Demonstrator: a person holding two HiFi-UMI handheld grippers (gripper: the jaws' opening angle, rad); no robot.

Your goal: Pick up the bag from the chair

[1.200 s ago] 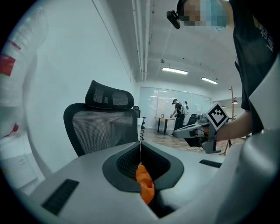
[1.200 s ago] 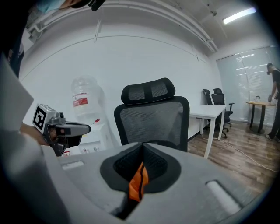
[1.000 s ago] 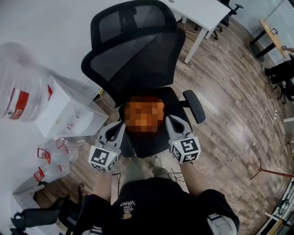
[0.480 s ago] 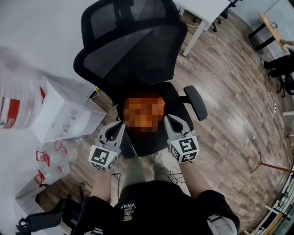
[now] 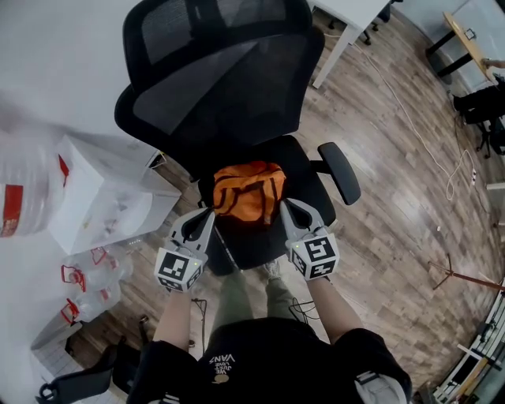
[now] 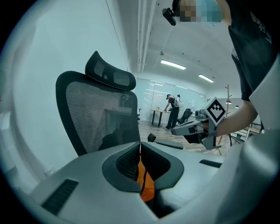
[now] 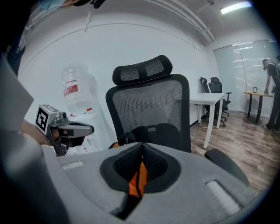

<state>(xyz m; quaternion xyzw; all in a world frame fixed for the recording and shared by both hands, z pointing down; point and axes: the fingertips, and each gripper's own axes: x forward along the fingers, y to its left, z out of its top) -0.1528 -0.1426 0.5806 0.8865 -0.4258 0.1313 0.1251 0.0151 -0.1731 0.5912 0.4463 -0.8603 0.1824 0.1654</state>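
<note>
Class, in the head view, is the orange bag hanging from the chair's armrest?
No, the bag lies on the seat, apart from the armrest.

Office, mesh swivel chair, white desk, glass partitions, strip ceiling lights, water bottle

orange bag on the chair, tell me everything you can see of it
The orange bag is soft, crumpled fabric with dark straps across its top, lying slumped at the back of the black chair seat. The left gripper and right gripper, both shut, flank its near corners; contact is unclear.
</note>
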